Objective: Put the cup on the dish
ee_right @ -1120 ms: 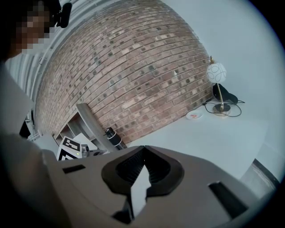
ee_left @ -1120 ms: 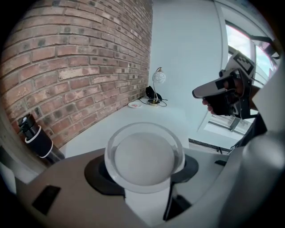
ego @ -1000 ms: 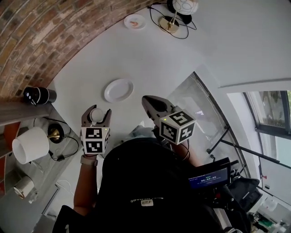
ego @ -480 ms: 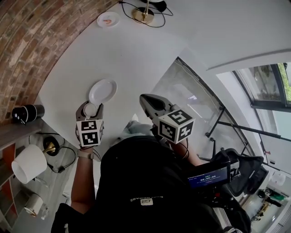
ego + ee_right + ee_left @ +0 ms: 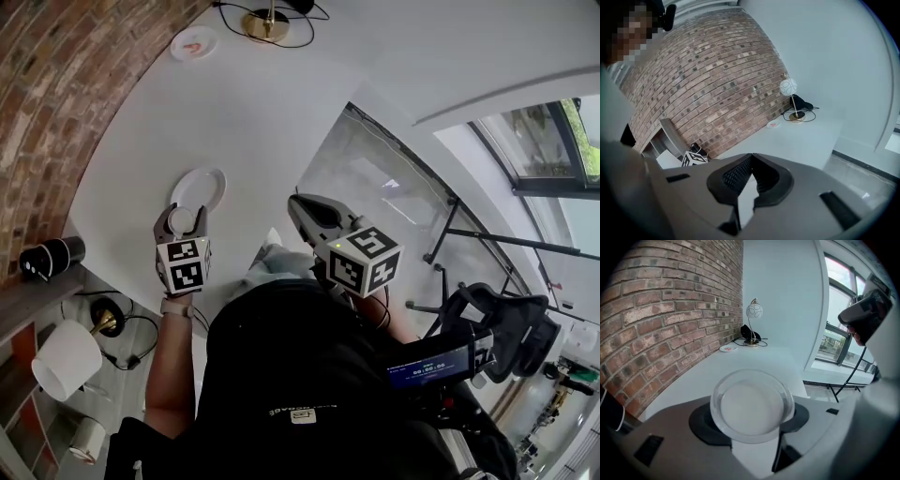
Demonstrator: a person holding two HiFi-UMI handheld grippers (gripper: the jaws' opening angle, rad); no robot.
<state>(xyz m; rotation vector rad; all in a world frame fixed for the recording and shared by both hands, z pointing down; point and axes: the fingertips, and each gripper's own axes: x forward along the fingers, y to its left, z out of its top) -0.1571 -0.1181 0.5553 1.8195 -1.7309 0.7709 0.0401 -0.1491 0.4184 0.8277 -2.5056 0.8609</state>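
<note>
Clear cup, white dish, white table, red-brown brick wall, white patterned lamp globe

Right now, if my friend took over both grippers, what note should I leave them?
Left gripper: shut on the clear cup.
Right gripper: shut, nothing in it.
White dish: on the white table, just beyond the cup.
Done: cup is gripped and close to the dish.
Left to do: set the cup on the dish, then let go.
</note>
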